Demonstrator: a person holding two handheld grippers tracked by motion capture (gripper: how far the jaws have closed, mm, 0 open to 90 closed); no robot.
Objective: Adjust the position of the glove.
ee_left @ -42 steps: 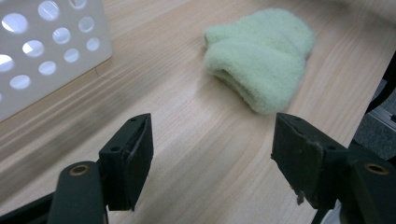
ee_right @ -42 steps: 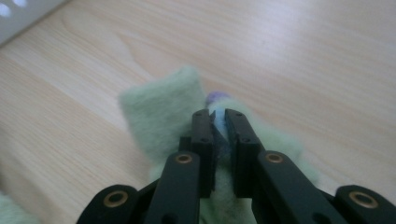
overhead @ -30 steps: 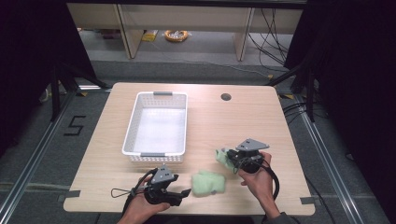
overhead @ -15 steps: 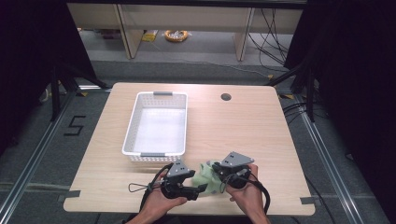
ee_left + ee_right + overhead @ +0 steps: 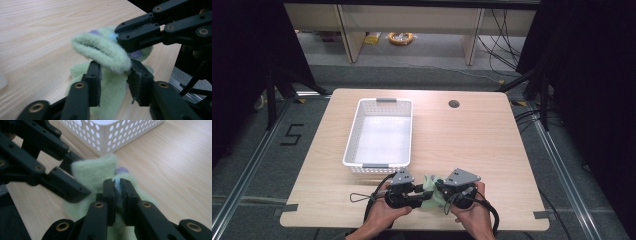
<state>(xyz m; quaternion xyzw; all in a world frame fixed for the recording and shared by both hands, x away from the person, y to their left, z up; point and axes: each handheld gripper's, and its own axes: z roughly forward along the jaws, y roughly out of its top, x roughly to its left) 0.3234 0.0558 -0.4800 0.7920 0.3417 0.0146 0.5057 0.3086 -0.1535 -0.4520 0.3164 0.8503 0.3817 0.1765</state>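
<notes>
The green fleece cloth [image 5: 430, 192] lies on the table [image 5: 492, 150] just in front of the white perforated basket [image 5: 382, 132], at the near edge, between the two hands.

The right gripper [image 5: 117, 187] has its jaws drawn nearly together on a thin pinch of the cloth; a bit of blue and purple trim shows at the nip. The left gripper [image 5: 113, 72] has just been closing, and a rolled fold of the fleece sits between its jaws. The pads bear on the fold from both sides, though the bite looks shallow, near the tips.

Judgement: both grippers hold the same cloth close together, in front of the basket, presumably to lift or spread it.

Risks from here:
- The left hold is on a bulky, springy roll. If the hands part quickly, the fold could slide out of the tips.
- The right pinch takes little material; a sharp pull could strip it free.
- The jaws of the two grippers stand almost touching. Any twist could knock them together.
- The cloth lies near the table's front edge, away from the basket; a dropped end could hang over it.
</notes>
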